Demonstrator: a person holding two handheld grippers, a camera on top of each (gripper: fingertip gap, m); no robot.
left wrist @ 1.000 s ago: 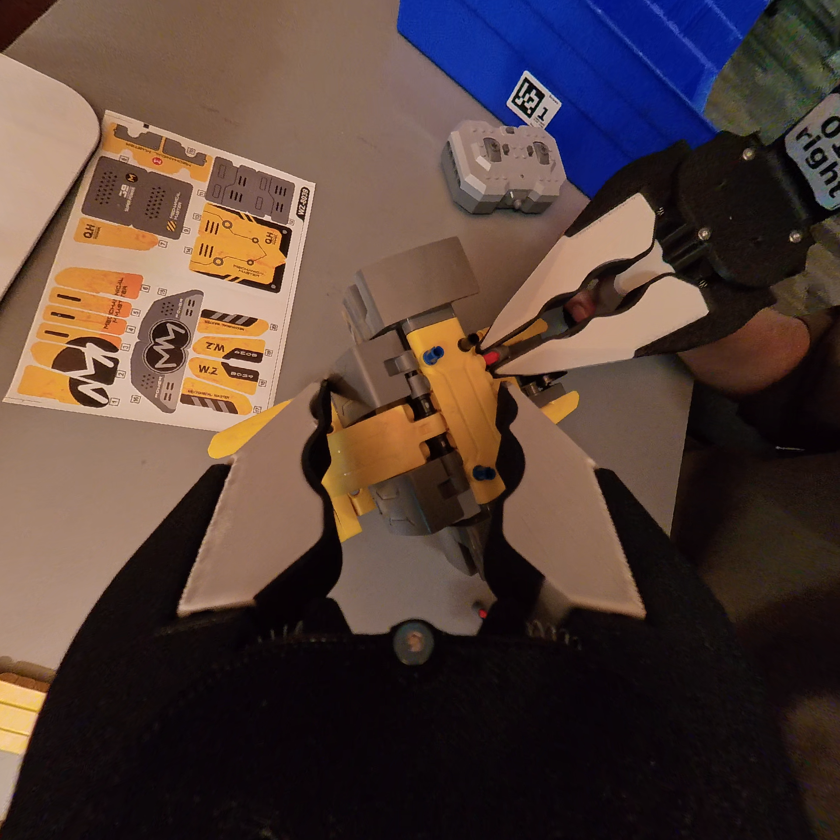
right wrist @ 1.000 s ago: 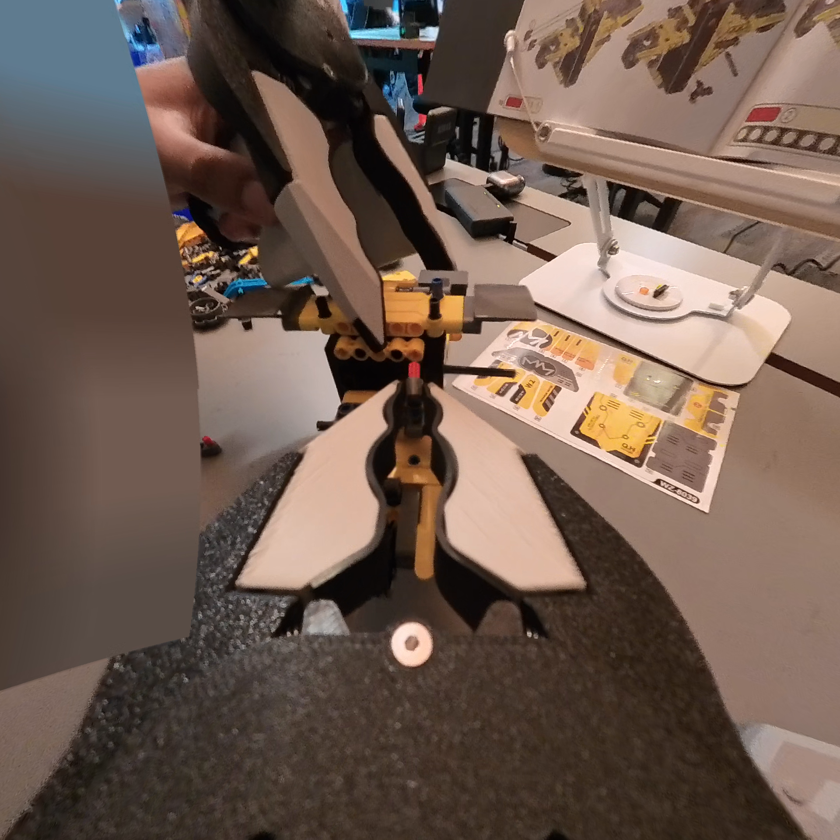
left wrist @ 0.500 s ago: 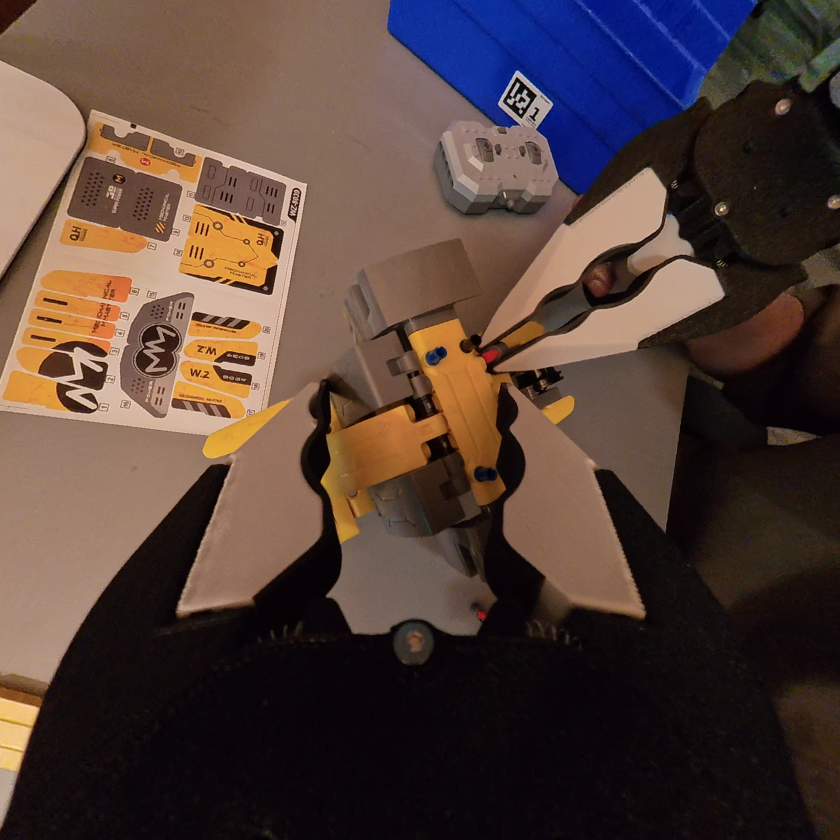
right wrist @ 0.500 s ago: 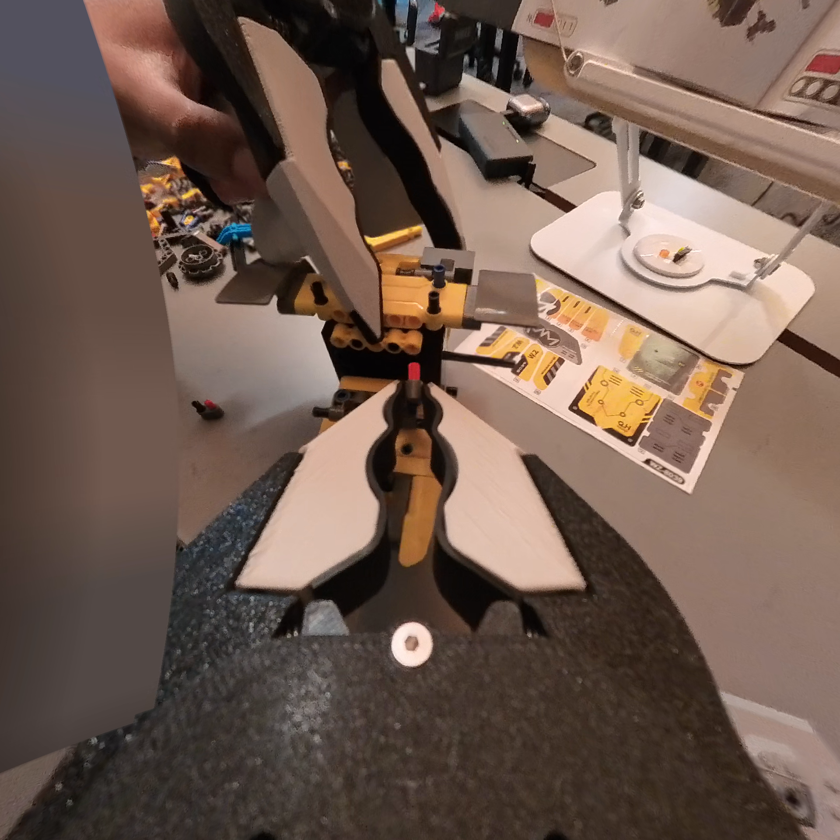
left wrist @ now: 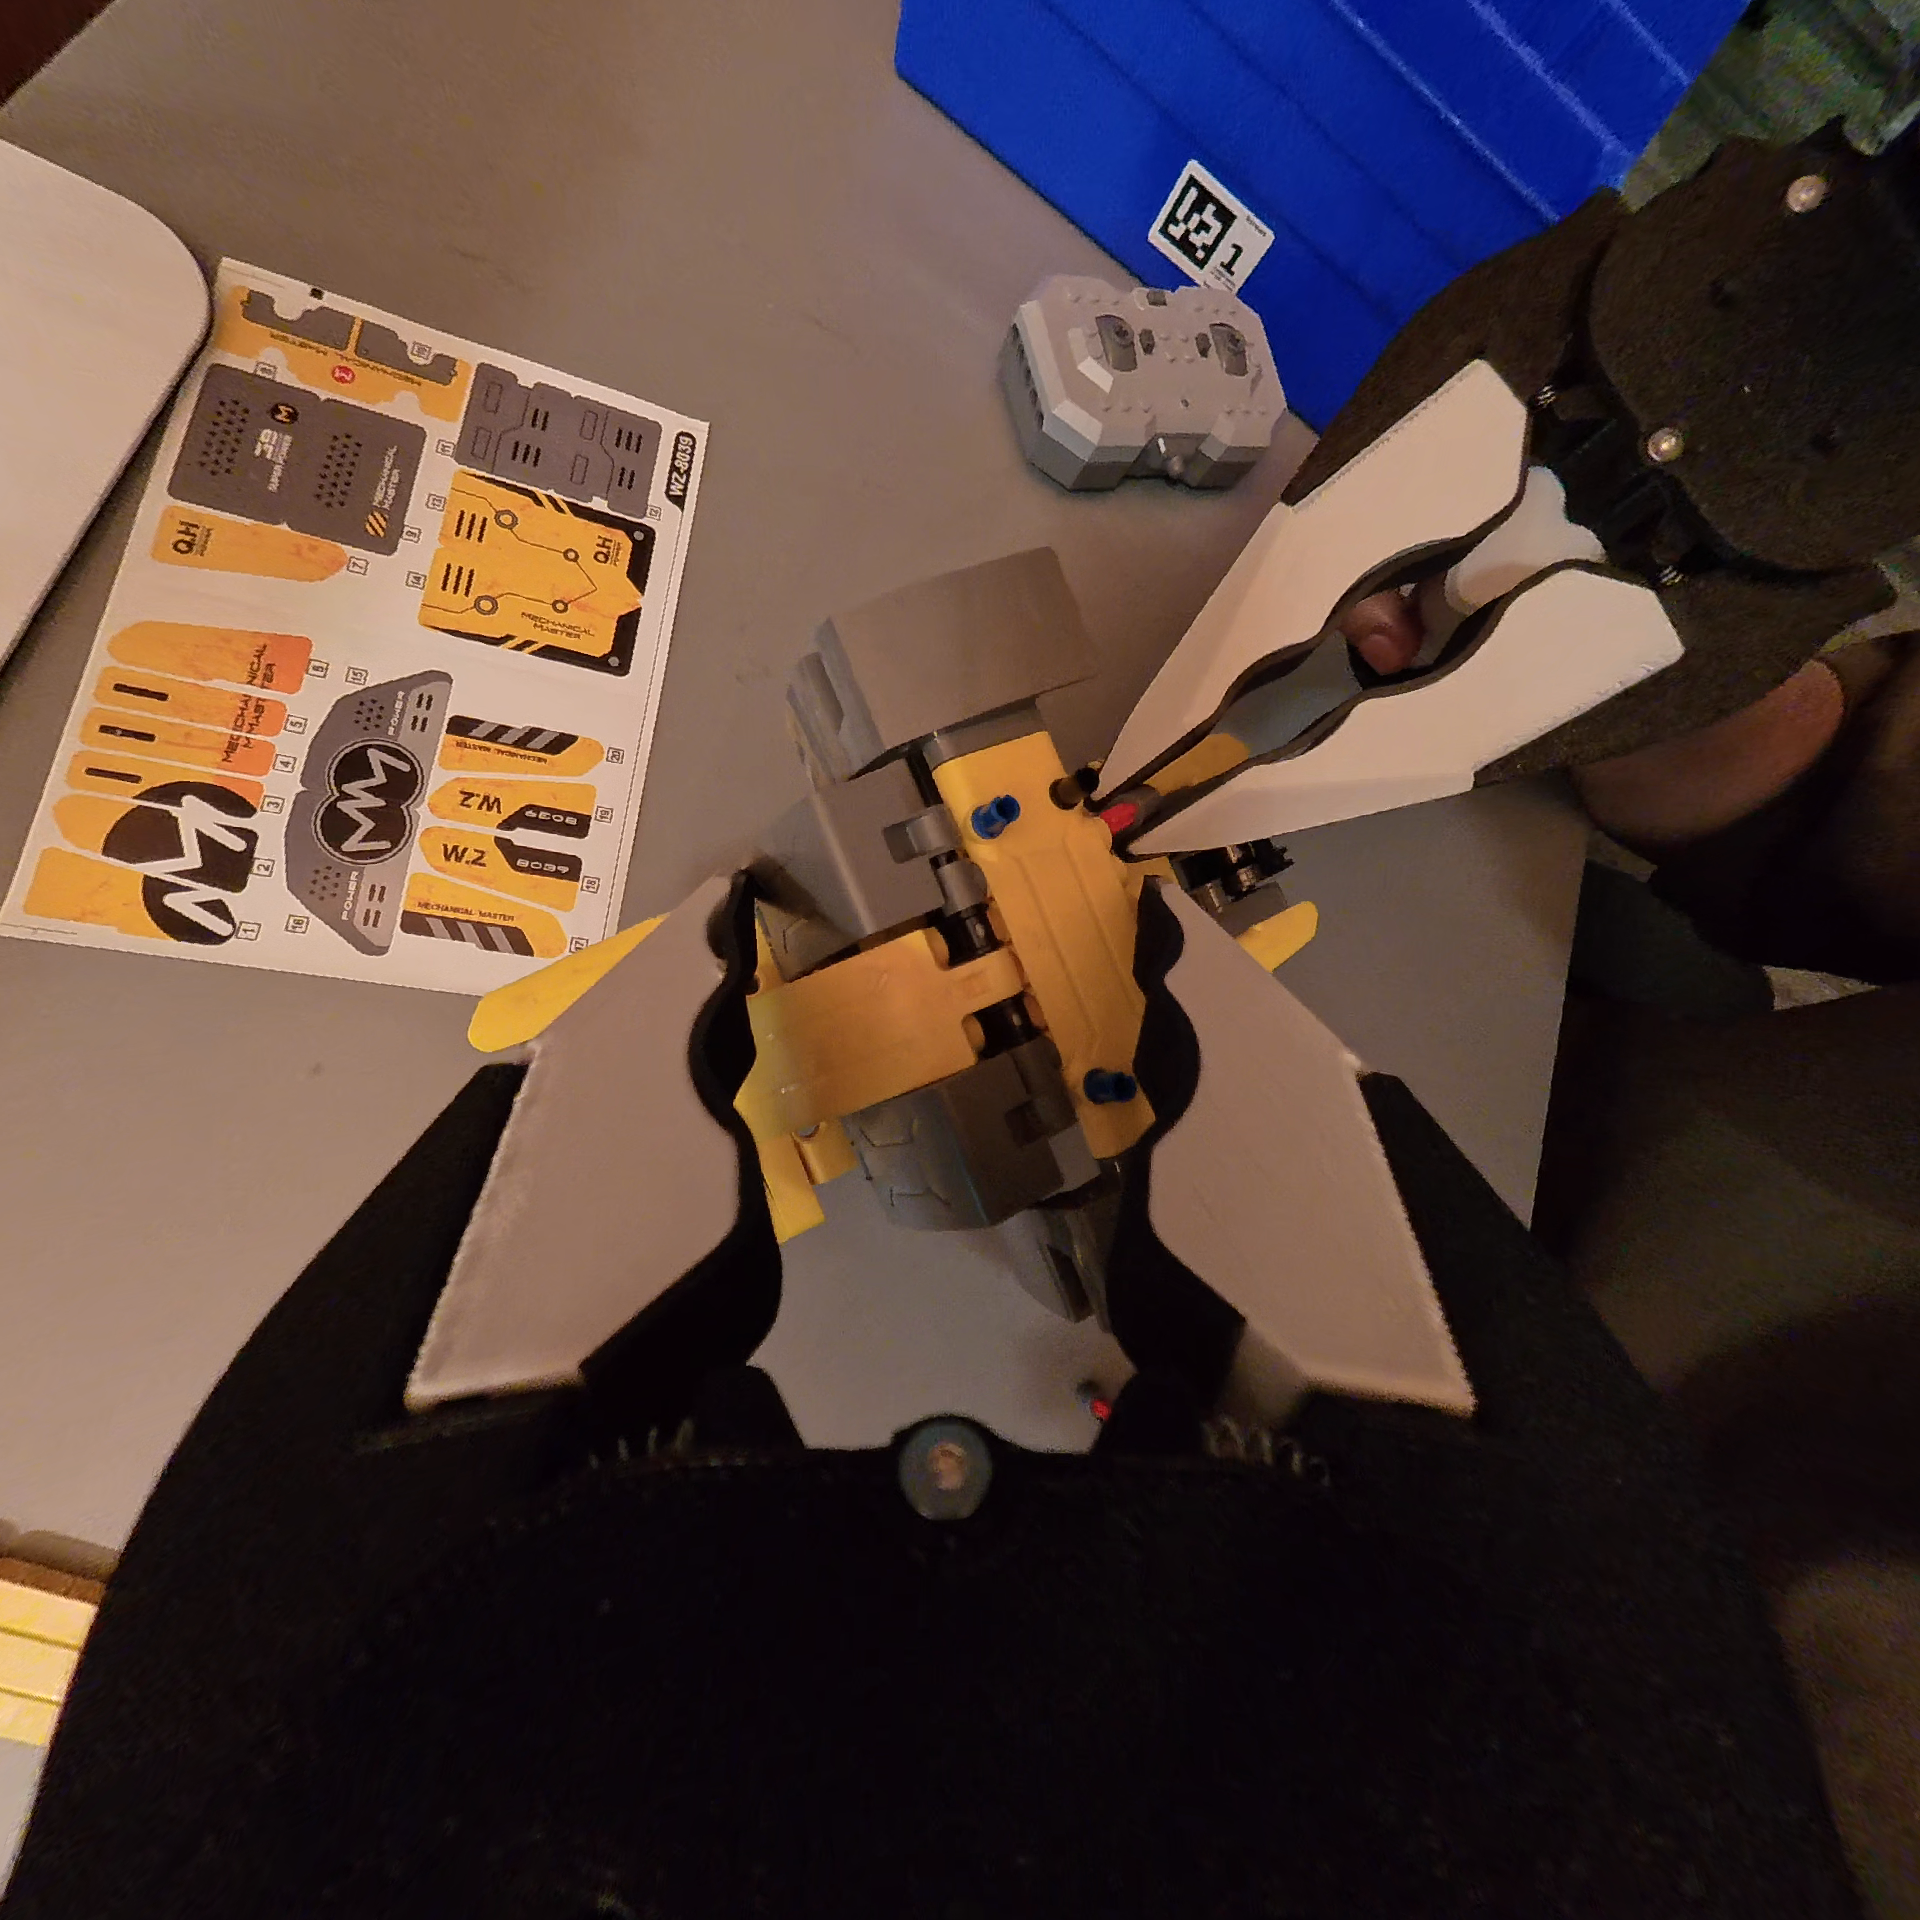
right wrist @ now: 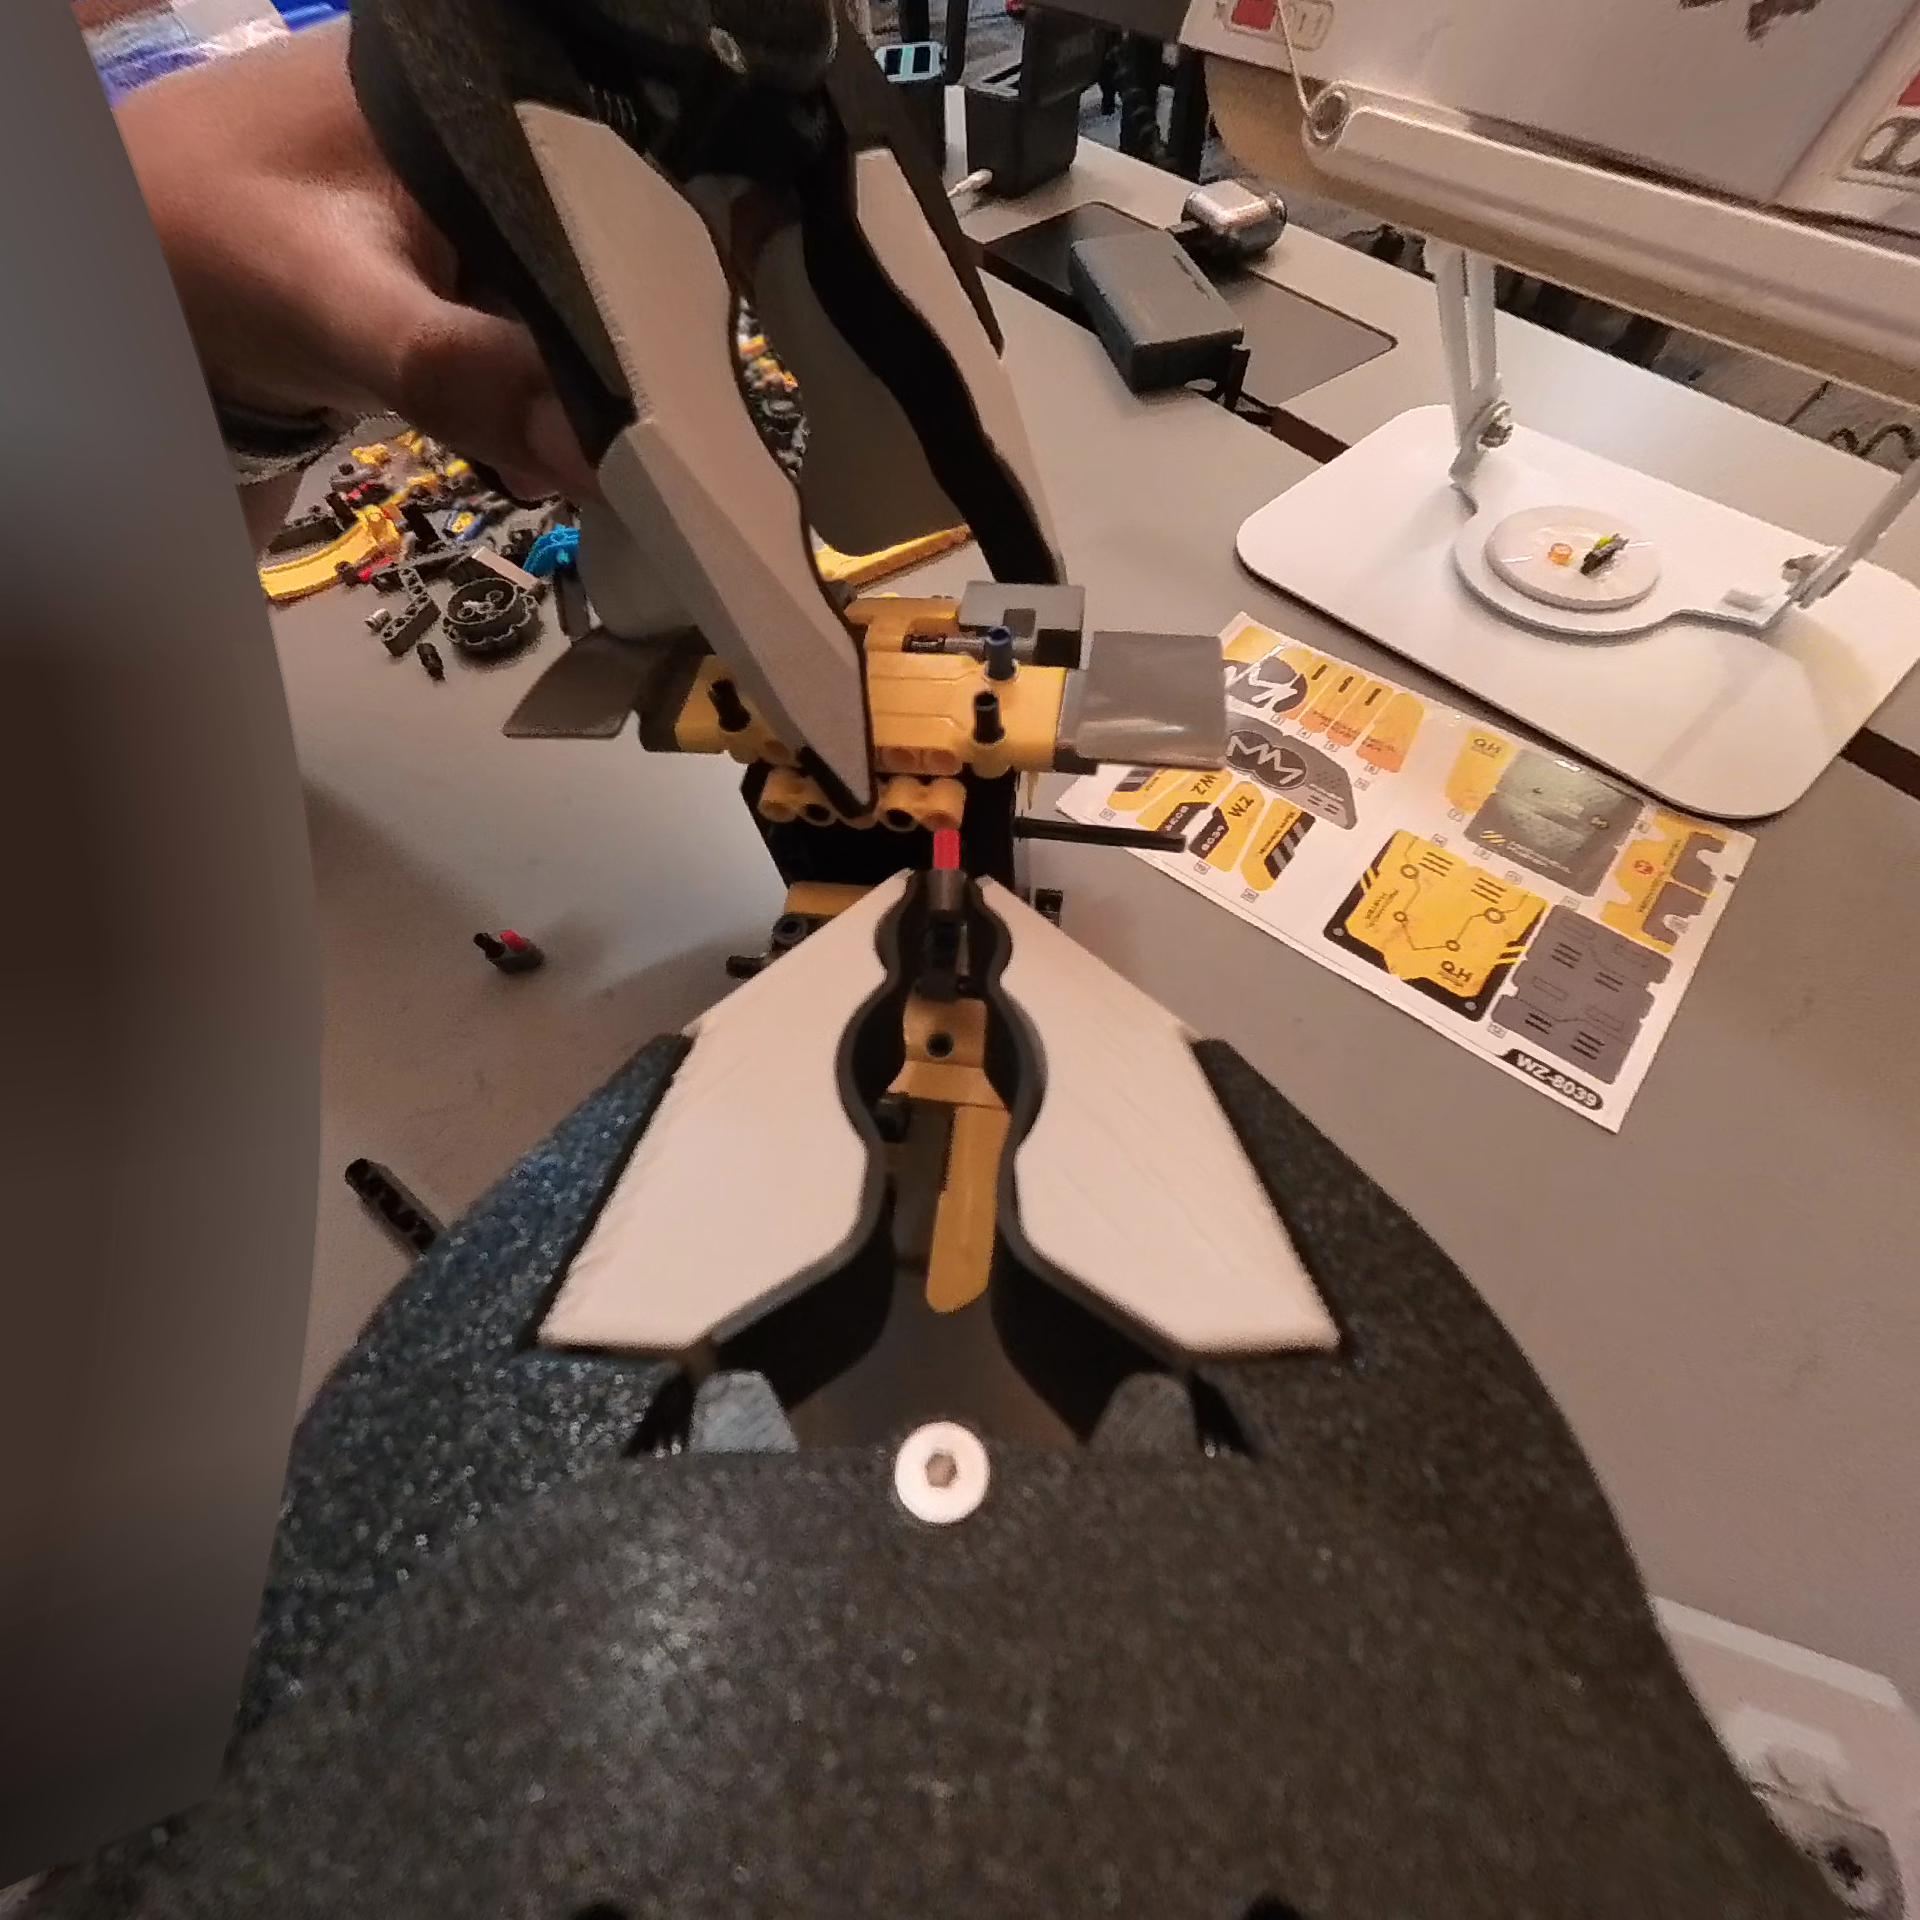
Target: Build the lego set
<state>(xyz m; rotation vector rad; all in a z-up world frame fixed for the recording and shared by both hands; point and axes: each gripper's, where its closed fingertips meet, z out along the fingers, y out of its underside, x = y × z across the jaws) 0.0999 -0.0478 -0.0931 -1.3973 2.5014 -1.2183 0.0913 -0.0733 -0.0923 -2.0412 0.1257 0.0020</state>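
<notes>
My left gripper [left wrist: 940, 935] is shut on a yellow and grey brick model [left wrist: 1039, 935] and holds it from above, upright on the grey table [left wrist: 727, 260]. My right gripper [right wrist: 943, 883] is shut on a small black connector with a red pin tip [right wrist: 945, 847]. The red tip sits just under the model's row of yellow holes [right wrist: 914, 792]. In the left wrist view the right gripper [left wrist: 1117, 821] meets the model's right side. A yellow part [right wrist: 961, 1174] shows in the gap behind the right fingertips; I cannot tell whether it is held.
A sticker sheet [left wrist: 364, 644] lies left of the model. A grey control box [left wrist: 1143, 384] and a blue bin [left wrist: 1299, 104] are behind. A white stand base [right wrist: 1558, 623], loose bricks [right wrist: 436, 561] and a stray red and black pin [right wrist: 504, 948] lie on the table. My left and right fingertips are right by each other.
The right gripper has tilted a little while its red pin tip stays at the model's side. The left gripper and the model have stayed still.
</notes>
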